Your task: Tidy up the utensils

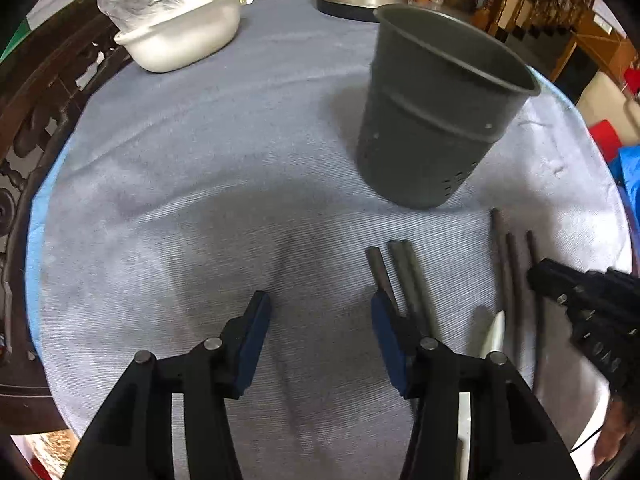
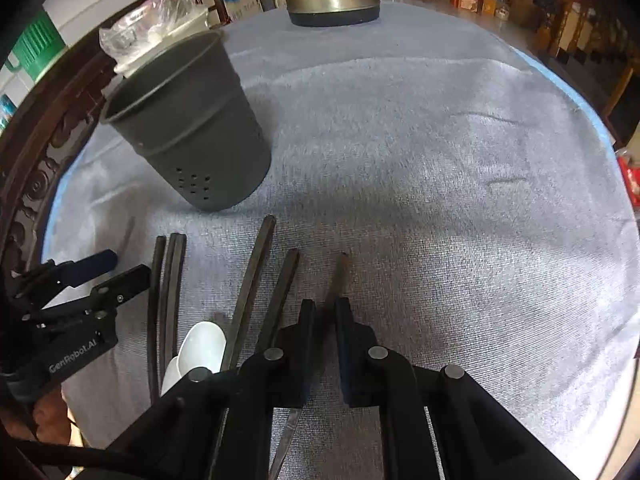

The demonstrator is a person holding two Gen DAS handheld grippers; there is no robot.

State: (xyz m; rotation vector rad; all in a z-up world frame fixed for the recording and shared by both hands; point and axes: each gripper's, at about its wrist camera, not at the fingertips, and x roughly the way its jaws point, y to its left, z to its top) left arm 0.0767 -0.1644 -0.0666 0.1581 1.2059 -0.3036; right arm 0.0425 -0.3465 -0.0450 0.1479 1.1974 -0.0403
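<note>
The dark chopsticks (image 2: 248, 292) lie loose on the grey cloth (image 2: 400, 160), long axes running from 6 toward 12 o'clock, tips aimed at the grey perforated holder (image 2: 192, 136), which stands upright at 10 o'clock in the right wrist view. A white spoon (image 2: 204, 344) lies among them. The right gripper (image 2: 325, 312) points steeply down, jaws nearly closed on one chopstick (image 2: 340, 276). The left gripper (image 1: 318, 312) also tilts steeply down, jaws apart, holding nothing, its body marked "GenRobot.AI"
</note>
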